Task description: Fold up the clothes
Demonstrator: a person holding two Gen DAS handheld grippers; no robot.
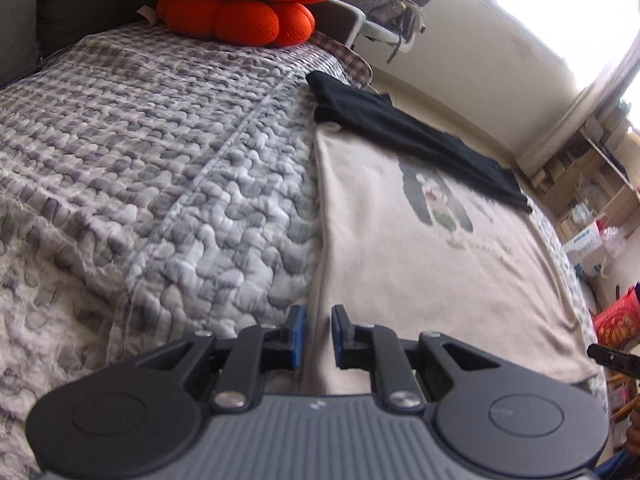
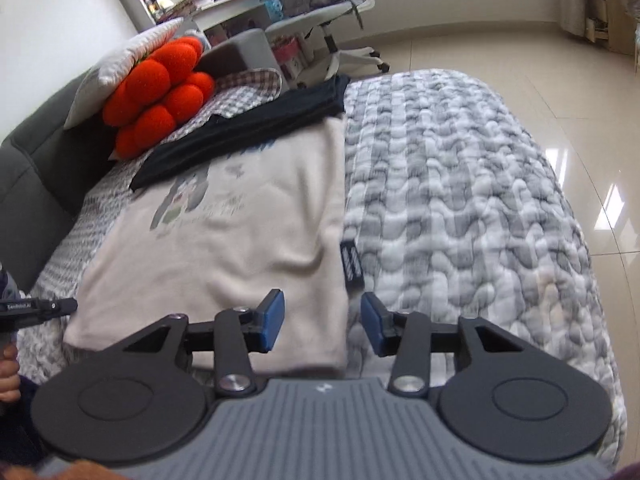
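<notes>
Shirt (image 2: 224,248) lies flat on the bed (image 2: 460,208), print up, black garment (image 2: 248,128) folded across its far end, prob. parked there out of the way. My left tool (image 1: 319,334) hovers at the shirt's left hem edge, pads a narrow gap apart w/ nothing pinched. Right tool (image 2: 322,322) straddles the right hem corner, jaws about half apart, cloth between but not pressed, I think; blur makes it hard to say. Both sit at the corners so I can lift the hem evenly for a fold.
</notes>
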